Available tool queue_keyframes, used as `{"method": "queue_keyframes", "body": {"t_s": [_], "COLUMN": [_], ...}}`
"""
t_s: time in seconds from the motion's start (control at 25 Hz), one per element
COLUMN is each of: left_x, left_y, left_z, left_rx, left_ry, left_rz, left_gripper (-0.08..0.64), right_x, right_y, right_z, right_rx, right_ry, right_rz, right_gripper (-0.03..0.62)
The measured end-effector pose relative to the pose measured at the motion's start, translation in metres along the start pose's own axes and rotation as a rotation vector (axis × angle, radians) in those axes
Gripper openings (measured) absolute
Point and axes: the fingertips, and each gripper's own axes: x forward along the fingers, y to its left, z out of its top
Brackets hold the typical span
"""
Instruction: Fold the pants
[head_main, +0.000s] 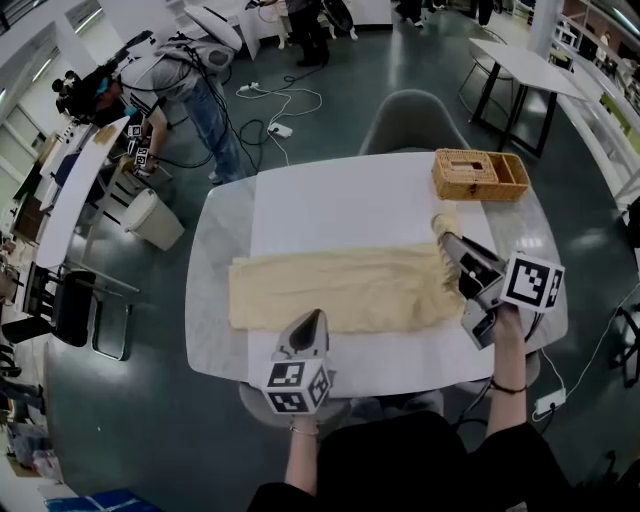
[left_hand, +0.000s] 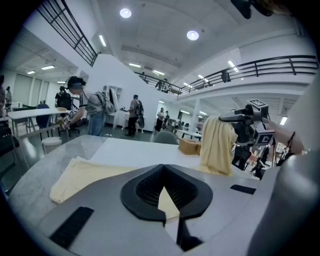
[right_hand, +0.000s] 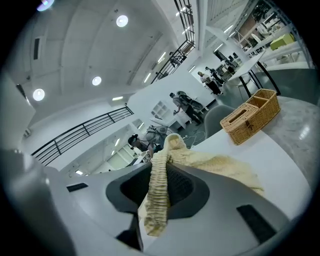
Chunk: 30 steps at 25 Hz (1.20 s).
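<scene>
Pants (head_main: 340, 285) lie flat, lengthwise across the middle of the white table (head_main: 300, 200), legs toward frame left.

Right gripper (head_main: 447, 242), right side of frame: jaws clamped on the bunched waistband end (right_hand: 159, 195), cloth runs straight through the pads. That end is lifted off the table and hangs from the jaws. Judged reason: raised so it can swing over the legs without dragging.

Left gripper (head_main: 312, 320), lower centre: tip sits at the near edge of the pants, about mid-length. Its jaws look closed with a thin sliver of pale cloth between them, so it reads as pinching that edge; the grip is not fully clear. Likely job: hold the near edge in line while the other end goes over.

Edges and room:
- Far half of the table, top of frame, is bare, with plenty of space.
- Wicker basket (head_main: 480, 175) is at the upper right corner, near the raised waistband but apart from it; a wide swing could clip it.
- Leg ends stop short of the left table edge, so nothing overhangs.
- Near table edge is just below the left gripper, with little margin there.
- Chair (head_main: 415, 120) is behind the table and a person (head_main: 170, 85) is at upper left, both well apart from the work.
</scene>
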Motion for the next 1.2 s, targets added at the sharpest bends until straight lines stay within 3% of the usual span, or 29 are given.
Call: {"method": "queue_keyframes", "body": {"t_s": [0.16,0.32,0.68,0.8,1.2], "left_x": [-0.011,-0.016,-0.032,-0.036,-0.050], "left_y": [0.017,0.018,0.053,0.063,0.091], "left_z": [-0.001,-0.003,0.001,0.004,0.011], "left_rx": [-0.005,-0.009,-0.005,-0.001,-0.011], "left_ry": [-0.003,-0.008,-0.007,-0.008,-0.015], "left_rz": [-0.004,-0.005,0.014,0.029,0.095], "left_gripper": [0.014,0.014,0.014,0.014,0.014], "right_x": [0.012,0.013,0.052,0.067,0.102], "right_y": [0.029,0.031,0.086,0.104,0.138], "right_z": [-0.004,-0.005,-0.024,-0.032,-0.060], "right_rx": [-0.006,-0.024,-0.038,-0.053,-0.150], "right_ry": [-0.017,-0.008,0.033,0.051,0.129], "right_rz": [0.055,0.021,0.117,0.171,0.240], "right_gripper": [0.084,0.084,0.084,0.084,0.084]}}
